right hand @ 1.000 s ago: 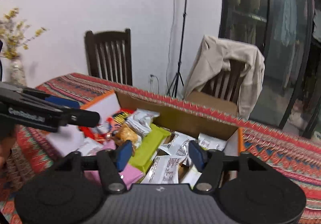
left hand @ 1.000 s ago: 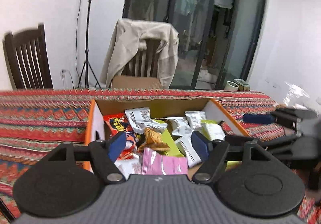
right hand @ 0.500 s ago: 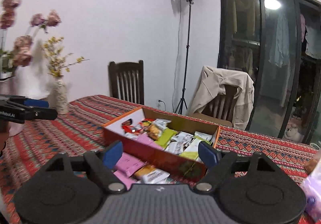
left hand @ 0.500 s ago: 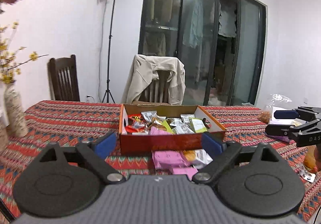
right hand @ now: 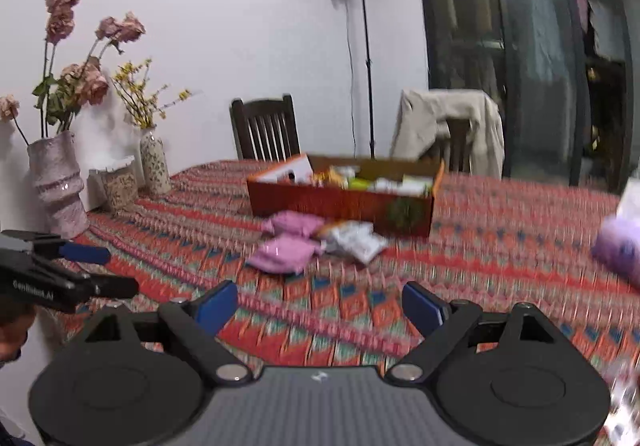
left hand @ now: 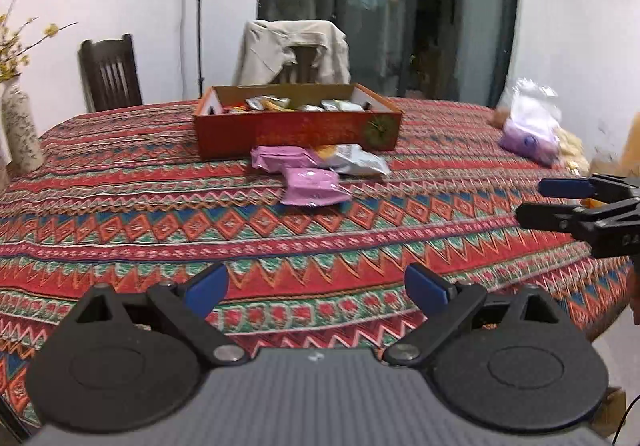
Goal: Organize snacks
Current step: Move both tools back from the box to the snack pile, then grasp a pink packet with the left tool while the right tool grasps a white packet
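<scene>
Left wrist view: left gripper pulled back since earlier; snack box now far ahead of its spread, empty fingers, pink packets between. Right wrist view: right gripper likewise withdrawn, fingers apart, box ahead.

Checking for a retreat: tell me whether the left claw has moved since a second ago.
Yes. The left claw has pulled back from above the snack box, which now sits farther off.

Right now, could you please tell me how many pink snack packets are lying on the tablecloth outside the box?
2: one pink snack packet against the orange cardboard box, another just nearer the camera. More may be hidden.
</scene>
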Available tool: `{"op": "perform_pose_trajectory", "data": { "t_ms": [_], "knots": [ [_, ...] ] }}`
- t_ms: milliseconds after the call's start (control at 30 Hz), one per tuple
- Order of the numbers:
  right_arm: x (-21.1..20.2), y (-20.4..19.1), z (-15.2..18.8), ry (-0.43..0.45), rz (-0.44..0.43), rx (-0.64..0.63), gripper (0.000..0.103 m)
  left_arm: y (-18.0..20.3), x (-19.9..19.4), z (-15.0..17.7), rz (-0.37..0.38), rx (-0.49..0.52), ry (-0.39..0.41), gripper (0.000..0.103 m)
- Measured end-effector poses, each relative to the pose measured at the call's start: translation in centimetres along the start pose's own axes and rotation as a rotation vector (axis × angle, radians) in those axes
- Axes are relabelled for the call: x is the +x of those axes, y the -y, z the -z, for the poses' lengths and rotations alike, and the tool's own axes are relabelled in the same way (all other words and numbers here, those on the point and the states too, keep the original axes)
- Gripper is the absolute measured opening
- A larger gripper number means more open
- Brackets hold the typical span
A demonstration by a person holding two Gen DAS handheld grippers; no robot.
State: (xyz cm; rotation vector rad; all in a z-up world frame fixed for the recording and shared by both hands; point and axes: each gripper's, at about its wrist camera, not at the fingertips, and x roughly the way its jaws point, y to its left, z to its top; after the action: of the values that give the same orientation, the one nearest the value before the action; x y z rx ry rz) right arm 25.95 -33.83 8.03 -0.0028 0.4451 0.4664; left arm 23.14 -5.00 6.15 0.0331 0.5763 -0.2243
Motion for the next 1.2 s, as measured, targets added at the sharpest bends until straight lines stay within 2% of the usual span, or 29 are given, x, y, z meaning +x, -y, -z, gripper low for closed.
{"op": "perform_pose_trajectory", "data": {
  "t_ms": [133, 367, 533, 633, 733, 767, 800, 833, 867, 900, 1067, 1200],
  "knots": [
    [0.2, 0.2, 1.9, -0.029, 0.020, 0.019, 0.089, 0.3, 0.6, -0.6, -0.002, 0.017, 0.011, 0.097],
    [1.2, 1.3, 2.2, -0.035, 0.034, 0.049, 0.089, -0.1, 3.9, -2.1, 0.009, -0.011, -0.014, 0.097],
    [3.7, 2.3, 2.1, -0.081, 0.038, 0.053, 0.089, -0.9, 9.9, -4.7, 0.019, -0.067, -0.036, 0.097],
    [5.5, 2.5, 1.7, -0.114, 0.043, 0.033, 0.089, -1.4, 14.5, -6.3, 0.063, -0.103, -0.066, 0.096],
    [7.1, 3.1, 1.2, -0.129, 0.042, 0.029, 0.089, -1.5, 18.6, -7.4, 0.049, -0.097, -0.088, 0.096],
    [7.5, 3.2, 1.1, -0.133, 0.044, 0.028, 0.089, -1.5, 19.7, -7.5, 0.033, -0.088, -0.092, 0.094],
    [8.1, 3.5, 0.8, -0.138, 0.049, 0.027, 0.089, -1.6, 20.5, -7.5, 0.021, -0.081, -0.092, 0.088],
    [8.5, 3.7, 0.6, -0.141, 0.053, 0.025, 0.089, -1.7, 21.1, -7.4, 0.017, -0.073, -0.097, 0.075],
    [8.9, 3.8, 0.4, -0.139, 0.060, 0.023, 0.089, -1.7, 21.4, -7.1, 0.013, -0.059, -0.088, 0.073],
    [9.4, 4.0, 0.1, -0.134, 0.066, 0.021, 0.088, -1.6, 21.3, -6.9, 0.015, -0.038, -0.074, 0.062],
    [12.5, 4.8, -1.9, -0.130, 0.071, -0.018, 0.087, -3.2, 18.5, -5.8, 0.101, -0.081, -0.082, 0.062],
    [17.2, 4.9, -4.1, -0.150, 0.050, -0.118, 0.086, -5.1, 16.9, -4.8, 0.102, -0.119, -0.083, 0.062]
  ]
}}
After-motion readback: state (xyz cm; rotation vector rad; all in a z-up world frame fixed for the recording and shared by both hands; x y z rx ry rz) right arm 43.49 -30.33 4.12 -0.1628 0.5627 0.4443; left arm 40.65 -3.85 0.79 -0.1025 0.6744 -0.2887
